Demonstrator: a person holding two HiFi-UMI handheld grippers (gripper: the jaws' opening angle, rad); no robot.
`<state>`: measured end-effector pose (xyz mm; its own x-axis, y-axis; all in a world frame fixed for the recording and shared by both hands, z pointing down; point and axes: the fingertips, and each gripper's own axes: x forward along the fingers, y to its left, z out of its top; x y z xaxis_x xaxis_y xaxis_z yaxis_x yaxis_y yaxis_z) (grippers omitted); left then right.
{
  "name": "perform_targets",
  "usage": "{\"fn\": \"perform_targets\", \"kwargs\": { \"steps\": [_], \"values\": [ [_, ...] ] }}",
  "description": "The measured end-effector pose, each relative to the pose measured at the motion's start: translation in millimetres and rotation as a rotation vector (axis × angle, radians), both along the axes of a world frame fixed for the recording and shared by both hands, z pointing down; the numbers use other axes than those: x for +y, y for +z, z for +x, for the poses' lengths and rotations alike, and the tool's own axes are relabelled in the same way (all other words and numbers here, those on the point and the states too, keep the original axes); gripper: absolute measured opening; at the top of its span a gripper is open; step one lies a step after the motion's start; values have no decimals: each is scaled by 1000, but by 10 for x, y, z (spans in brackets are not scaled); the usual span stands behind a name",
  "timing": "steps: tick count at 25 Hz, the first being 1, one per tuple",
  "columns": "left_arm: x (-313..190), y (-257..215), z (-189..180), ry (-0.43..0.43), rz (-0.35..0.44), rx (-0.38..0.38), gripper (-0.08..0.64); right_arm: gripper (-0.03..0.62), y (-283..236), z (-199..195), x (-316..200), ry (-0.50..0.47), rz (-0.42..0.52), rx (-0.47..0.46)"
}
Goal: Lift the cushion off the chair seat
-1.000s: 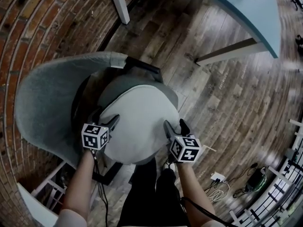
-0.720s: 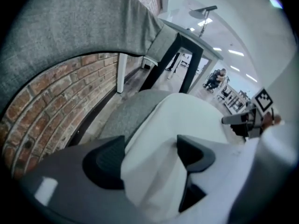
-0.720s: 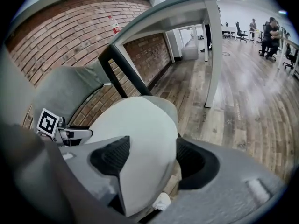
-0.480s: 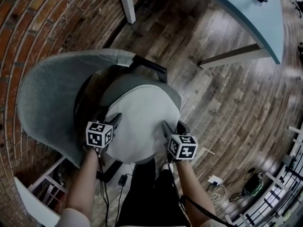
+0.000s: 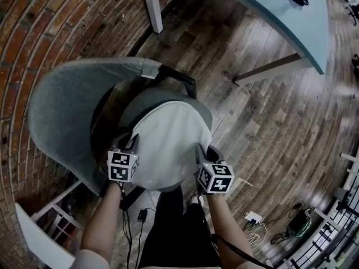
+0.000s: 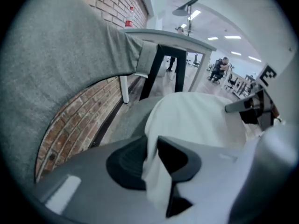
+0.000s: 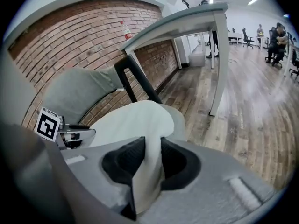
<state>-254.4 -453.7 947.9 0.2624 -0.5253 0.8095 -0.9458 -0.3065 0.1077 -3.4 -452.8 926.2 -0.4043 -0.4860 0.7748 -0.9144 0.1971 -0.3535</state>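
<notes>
Head view: chair [image 5: 67, 111], plank floor [image 5: 263, 122] (brick wall [image 5: 33, 27]).

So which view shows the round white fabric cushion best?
Head view: the whole round white fabric cushion shows on the grey chair seat. The left and right gripper views each show only an edge fold between closing jaws, plus some top.

Cannot see most of the seat [image 5: 150, 100] beneath the cushion [image 5: 165, 143]. Cannot make out the far people [image 7: 279, 33], too small. Cannot follow the table [image 5: 280, 5] past the head view's top edge.
</notes>
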Motion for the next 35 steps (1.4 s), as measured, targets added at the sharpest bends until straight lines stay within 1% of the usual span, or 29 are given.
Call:
{"fn": "perform_targets", "kwargs": {
  "steps": [3,6,10,14,18,22,26,29,32,35],
  "values": [
    [24,-175,71,-17,27,-1,67,86,-161,90,-12,5,30,16],
    [32,-432,121,-47,73,10,67,81,-410,157,-73,-1,76,16],
    [35,-903,231,-66,145,12,67,77,-883,253,-126,-19,148,10],
    [159,-1465,353,-87,197,9,67,77,-1413,386,-28,-31,196,0],
    [465,-2169,623,-112,244,-3,66,75,-2092,643,222,-48,243,-17],
    [763,-2950,880,-133,317,-17,66,75,-2808,905,420,-63,315,-44],
    [1043,-3648,1003,-157,381,-32,64,74,-3494,1010,630,-82,394,-57],
    [1311,-4150,1098,-188,420,-41,64,72,-3980,1088,889,-101,445,-55],
    [1564,-4585,1217,-206,464,-52,63,71,-4414,1182,1119,-112,496,-54],
    [1822,-4889,1349,-215,504,-38,63,69,-4740,1307,1340,-116,539,-48]
  ]
}}
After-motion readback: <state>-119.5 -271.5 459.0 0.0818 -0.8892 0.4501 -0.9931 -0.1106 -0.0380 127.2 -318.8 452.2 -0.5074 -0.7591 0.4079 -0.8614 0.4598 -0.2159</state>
